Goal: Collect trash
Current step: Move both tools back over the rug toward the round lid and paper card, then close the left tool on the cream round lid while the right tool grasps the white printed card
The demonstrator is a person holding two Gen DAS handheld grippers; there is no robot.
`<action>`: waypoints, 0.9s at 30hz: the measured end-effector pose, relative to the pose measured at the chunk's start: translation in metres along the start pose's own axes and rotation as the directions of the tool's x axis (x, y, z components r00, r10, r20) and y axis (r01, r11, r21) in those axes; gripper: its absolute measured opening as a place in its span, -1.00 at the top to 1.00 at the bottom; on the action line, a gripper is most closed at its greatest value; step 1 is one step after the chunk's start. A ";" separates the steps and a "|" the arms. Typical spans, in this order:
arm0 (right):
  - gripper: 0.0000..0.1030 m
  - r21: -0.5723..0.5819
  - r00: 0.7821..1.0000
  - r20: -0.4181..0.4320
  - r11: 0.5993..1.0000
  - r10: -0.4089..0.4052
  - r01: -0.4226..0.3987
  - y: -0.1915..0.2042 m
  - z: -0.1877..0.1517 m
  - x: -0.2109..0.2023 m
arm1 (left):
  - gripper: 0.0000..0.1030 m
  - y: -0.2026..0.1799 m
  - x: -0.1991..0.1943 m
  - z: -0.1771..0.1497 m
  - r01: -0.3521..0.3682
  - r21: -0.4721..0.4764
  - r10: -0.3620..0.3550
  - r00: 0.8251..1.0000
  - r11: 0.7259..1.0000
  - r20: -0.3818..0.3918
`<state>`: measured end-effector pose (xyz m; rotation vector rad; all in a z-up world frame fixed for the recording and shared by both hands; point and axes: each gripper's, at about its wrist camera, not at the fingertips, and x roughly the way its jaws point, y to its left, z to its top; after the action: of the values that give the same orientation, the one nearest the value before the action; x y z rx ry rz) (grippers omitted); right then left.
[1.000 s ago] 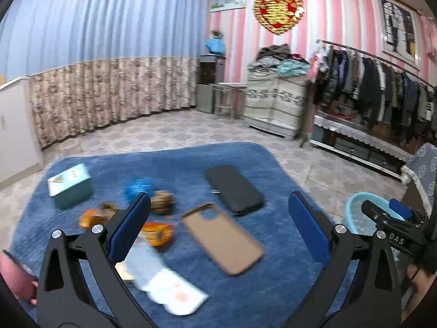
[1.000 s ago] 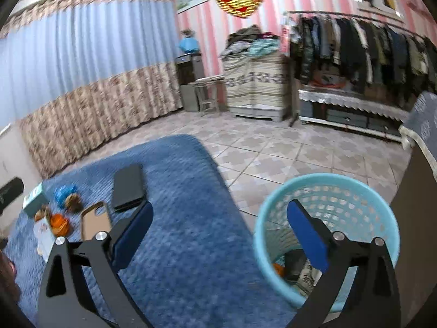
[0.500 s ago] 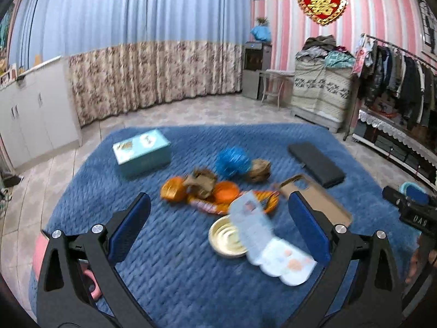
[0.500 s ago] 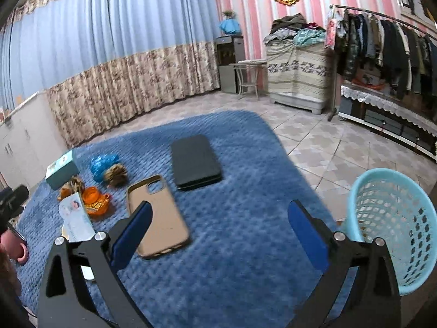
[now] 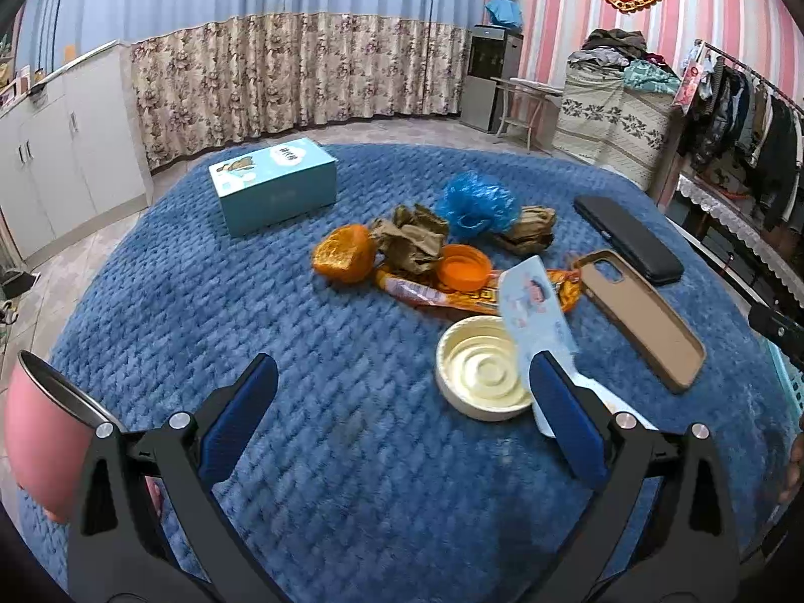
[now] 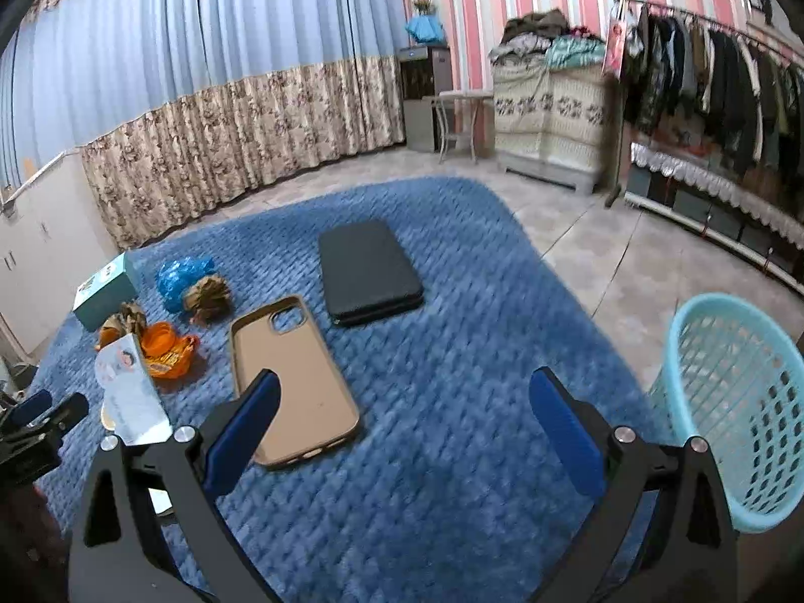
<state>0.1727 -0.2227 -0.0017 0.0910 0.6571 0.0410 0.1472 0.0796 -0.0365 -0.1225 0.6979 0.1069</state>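
The trash lies in a loose heap on the blue quilted cover of the table (image 5: pixel 211 301): an orange crumpled wrapper (image 5: pixel 344 255), a brown paper wad (image 5: pixel 409 241), an orange plastic lid (image 5: pixel 463 267) resting on a long snack wrapper (image 5: pixel 432 296), a blue plastic bag (image 5: pixel 475 205) touching a second brown wad (image 5: pixel 527 230), and a pale printed packet (image 5: pixel 535 309) that leans over the rim of a shallow cream dish (image 5: pixel 480 374). The dish holds nothing. A teal box (image 5: pixel 274 183) stands apart behind the heap; a tan phone case (image 6: pixel 291 377) and a black case (image 6: pixel 367 271) lie beside it. A light blue mesh basket (image 6: pixel 743 402) stands on the floor off the table's edge; its contents cannot be seen. The left gripper (image 5: pixel 402 402) hovers just before the dish, jaws wide apart and empty. The right gripper (image 6: pixel 402 412) hangs over the cover near the tan case, jaws likewise apart.
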 end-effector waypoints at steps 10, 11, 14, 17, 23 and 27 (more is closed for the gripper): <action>-0.89 -0.109 1.000 -0.014 0.994 -0.021 0.019 0.019 -0.004 0.005 | -0.26 0.005 0.038 -0.001 0.036 -0.057 -0.044 0.989 0.998 -0.143; -0.89 -0.108 1.000 -0.017 0.994 -0.012 0.010 0.021 -0.004 0.005 | -0.18 0.003 0.039 0.000 0.045 -0.054 -0.052 0.988 0.998 -0.142; -0.89 -0.114 1.000 -0.024 0.993 0.013 -0.016 0.027 -0.006 0.005 | 0.19 -0.004 0.044 0.001 0.069 -0.036 -0.074 0.984 0.997 -0.160; -0.89 -0.143 0.999 -0.035 0.989 0.039 -0.044 0.038 -0.009 0.007 | 0.60 -0.011 0.043 -0.001 0.105 -0.023 -0.107 0.981 0.994 -0.161; -0.89 -0.176 0.992 -0.065 0.977 0.111 -0.121 0.057 -0.018 0.007 | 0.74 -0.013 0.032 -0.002 0.118 -0.006 -0.118 0.985 0.993 -0.129; -0.89 -0.211 0.983 -0.077 0.960 0.169 -0.182 0.072 -0.022 0.006 | 0.87 -0.004 0.019 0.003 0.093 -0.018 -0.094 0.992 0.995 -0.089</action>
<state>0.1633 -0.1493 -0.0160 -0.0639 0.6979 0.2876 0.1646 0.0773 -0.0462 -0.1736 0.7798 0.0159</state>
